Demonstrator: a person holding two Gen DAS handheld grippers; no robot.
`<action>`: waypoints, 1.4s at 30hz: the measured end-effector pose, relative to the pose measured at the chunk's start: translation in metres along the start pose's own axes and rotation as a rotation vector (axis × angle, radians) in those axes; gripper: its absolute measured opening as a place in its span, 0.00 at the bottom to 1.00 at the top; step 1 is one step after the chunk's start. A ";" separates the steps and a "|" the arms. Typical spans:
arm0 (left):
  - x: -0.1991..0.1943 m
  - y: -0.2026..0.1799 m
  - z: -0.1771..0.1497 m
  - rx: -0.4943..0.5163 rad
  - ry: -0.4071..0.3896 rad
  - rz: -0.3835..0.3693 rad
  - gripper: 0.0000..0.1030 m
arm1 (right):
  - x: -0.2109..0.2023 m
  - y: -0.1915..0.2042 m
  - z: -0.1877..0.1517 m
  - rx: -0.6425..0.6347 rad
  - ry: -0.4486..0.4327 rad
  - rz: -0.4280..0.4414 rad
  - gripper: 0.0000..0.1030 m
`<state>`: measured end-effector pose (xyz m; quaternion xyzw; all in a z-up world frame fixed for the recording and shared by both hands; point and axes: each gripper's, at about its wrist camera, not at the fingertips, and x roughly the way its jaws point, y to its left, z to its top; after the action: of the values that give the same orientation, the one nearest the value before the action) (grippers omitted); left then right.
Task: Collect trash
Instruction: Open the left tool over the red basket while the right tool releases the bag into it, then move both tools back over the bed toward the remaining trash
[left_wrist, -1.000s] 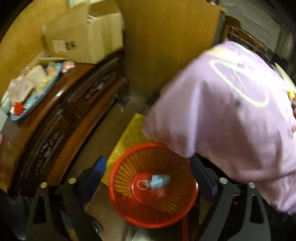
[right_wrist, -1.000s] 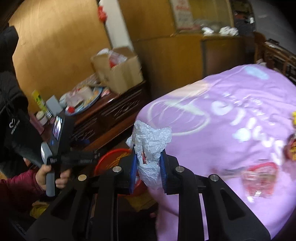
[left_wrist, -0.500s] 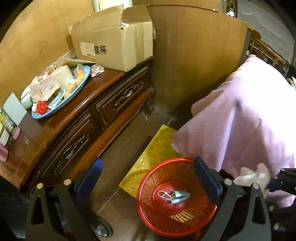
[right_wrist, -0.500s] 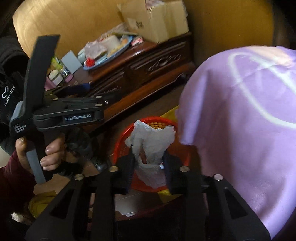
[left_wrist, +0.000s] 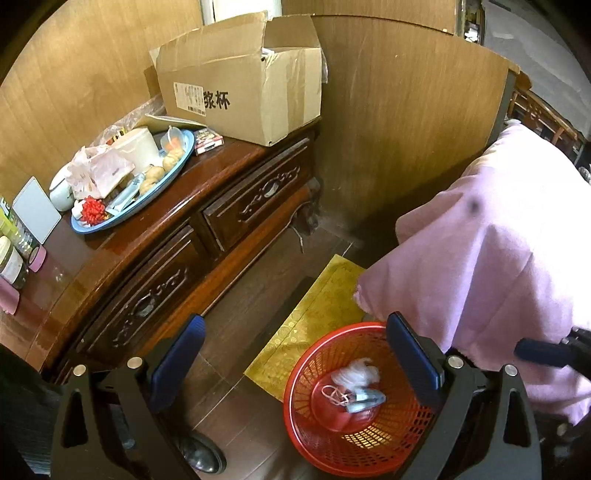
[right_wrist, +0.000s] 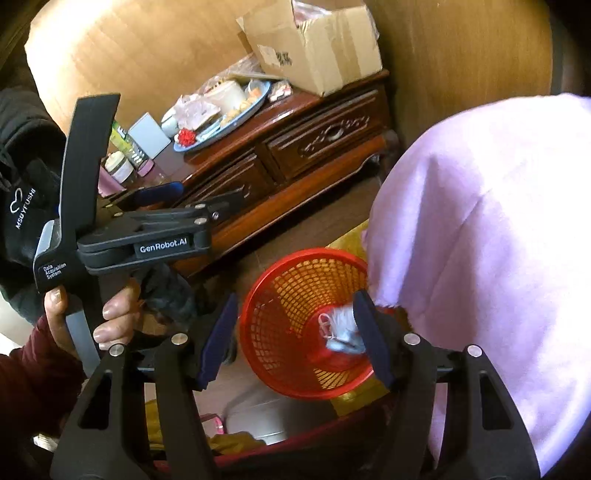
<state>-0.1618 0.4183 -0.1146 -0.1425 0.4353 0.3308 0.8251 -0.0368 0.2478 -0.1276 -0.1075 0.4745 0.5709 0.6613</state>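
Observation:
A red mesh basket (left_wrist: 314, 435) (right_wrist: 280, 314) stands on the floor beside a yellow mat (left_wrist: 314, 325). Inside it lie a crumpled white tissue (left_wrist: 355, 374) (right_wrist: 341, 318) and a blue face mask (left_wrist: 364, 400). My right gripper (right_wrist: 295, 343) hangs above the basket, its jaws opening, with nothing between the pads; one of its fingers (left_wrist: 539, 352) shows in the left wrist view. My left gripper (left_wrist: 295, 354) stands open and empty above the floor and the basket's rim. In the right wrist view a hand (right_wrist: 110, 314) holds its body.
A dark wooden sideboard (left_wrist: 207, 229) carries a blue tray (left_wrist: 177, 173) of clutter, a cardboard box (left_wrist: 251, 88) and jars. A pink cloth (left_wrist: 498, 266) (right_wrist: 498, 221) drapes over furniture right of the basket. Wooden panels (left_wrist: 399, 122) close the corner behind.
My right gripper came down over the basket, opened and let go of the white tissue, which now lies in the basket. The left gripper drew back a little and stayed open.

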 end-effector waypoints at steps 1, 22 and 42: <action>-0.002 -0.002 0.001 0.002 -0.003 -0.004 0.94 | -0.007 -0.001 0.001 0.001 -0.018 -0.010 0.62; -0.116 -0.104 0.000 0.217 -0.224 -0.144 0.94 | -0.232 -0.036 -0.069 0.146 -0.484 -0.344 0.72; -0.172 -0.318 -0.051 0.552 -0.236 -0.440 0.94 | -0.388 -0.156 -0.229 0.552 -0.772 -0.699 0.82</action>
<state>-0.0495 0.0836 -0.0211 0.0340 0.3691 0.0297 0.9283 0.0213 -0.2135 -0.0193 0.1341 0.2670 0.1724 0.9386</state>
